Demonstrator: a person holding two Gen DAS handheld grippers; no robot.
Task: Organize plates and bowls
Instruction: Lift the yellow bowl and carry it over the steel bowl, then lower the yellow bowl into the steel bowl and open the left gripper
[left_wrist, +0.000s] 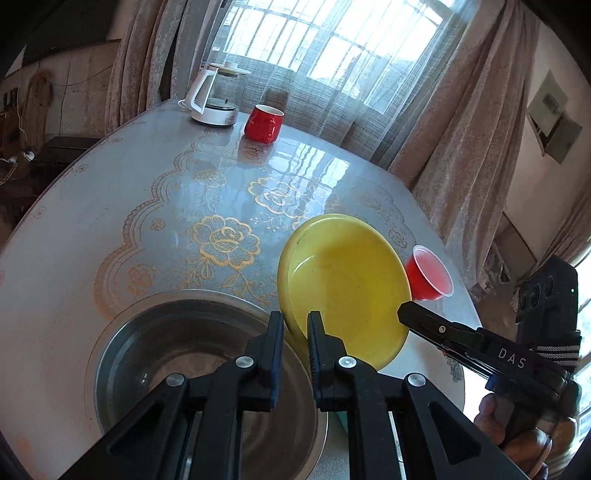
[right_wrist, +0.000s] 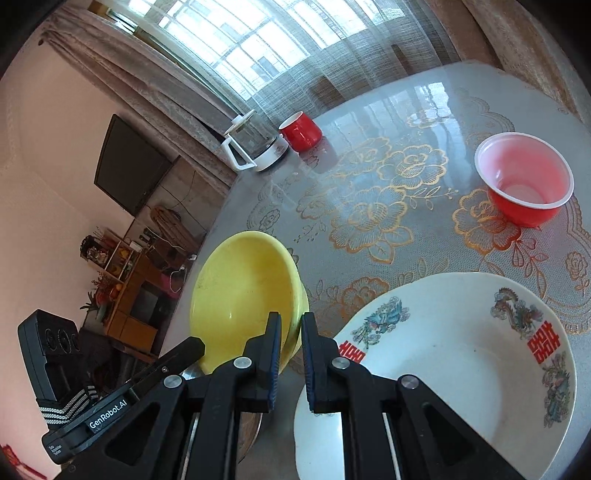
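Note:
A yellow bowl (left_wrist: 347, 280) hangs tilted above the table, gripped from both sides. My left gripper (left_wrist: 295, 321) is shut on its near rim, which passes between the two pads. My right gripper (right_wrist: 290, 321) is shut on the opposite rim of the yellow bowl (right_wrist: 240, 291). Each wrist view also shows the other tool: the right gripper (left_wrist: 400, 312) at the bowl's right edge, the left gripper (right_wrist: 201, 345) at its lower left. A steel bowl (left_wrist: 147, 350) sits under my left fingers. A white plate (right_wrist: 461, 354) with dragon prints lies right of my right fingers.
A red plastic bowl (right_wrist: 524, 184) stands on the flowered tablecloth (right_wrist: 369, 221) beyond the plate. At the table's far side stand a red mug (left_wrist: 264, 123) and a white-based glass kettle (left_wrist: 216, 98), with curtains and a window behind. A hand (left_wrist: 517, 435) holds the right tool.

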